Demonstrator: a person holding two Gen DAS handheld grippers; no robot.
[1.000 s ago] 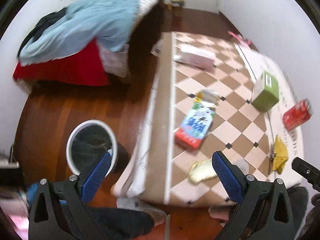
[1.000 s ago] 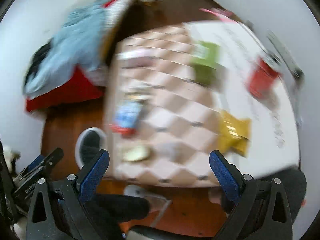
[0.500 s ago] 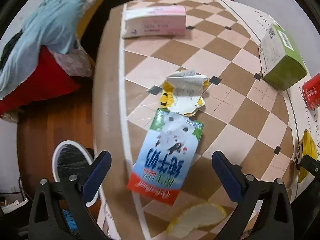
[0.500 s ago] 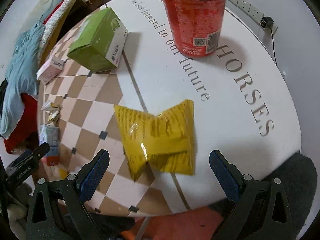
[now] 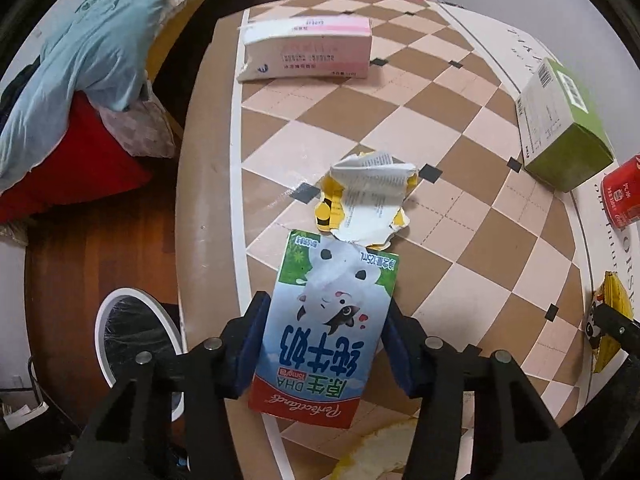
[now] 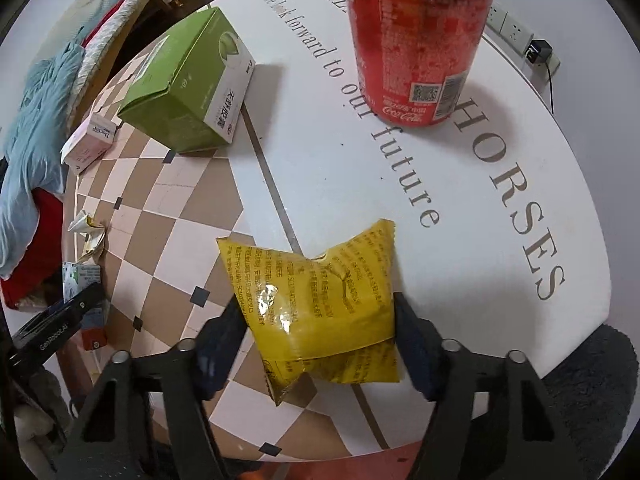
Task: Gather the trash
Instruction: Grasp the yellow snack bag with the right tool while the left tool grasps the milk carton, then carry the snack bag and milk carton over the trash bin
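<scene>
Left wrist view first: half a second ago my left jaws stood wide with the milk carton [image 5: 324, 328] lying loose on the desk [image 5: 460, 92] between them; now they have come in and press both long sides of the carton, near its red bottom end. My left gripper [image 5: 322, 344] has it clamped, though I cannot tell whether it has left the cloth yet. A crumpled wrapper [image 5: 366, 200] touches the carton's far end, so lifting may nudge it. A pale peel [image 5: 376, 460] lies just under my jaws at the desk's near edge. The white-rimmed bin [image 5: 132, 344] sits on the floor to my left, just beside the desk, so I judge the next move is a short carry and drop. The pink box [image 5: 308, 48] and green box [image 5: 560, 128] lie well apart, untouched.

Right wrist view: my right gripper [image 6: 320, 332] has changed the same way. Its jaws were spread wide around the yellow snack bag [image 6: 320, 304]; now they have narrowed onto both sides of it, and it looks gripped but low on the desk. The Coke can [image 6: 416, 40] stands upright beyond it, apart from the bag.

Both hands are now loaded, I judge, so two pieces can go to the bin; the can, wrapper and peel are left.
</scene>
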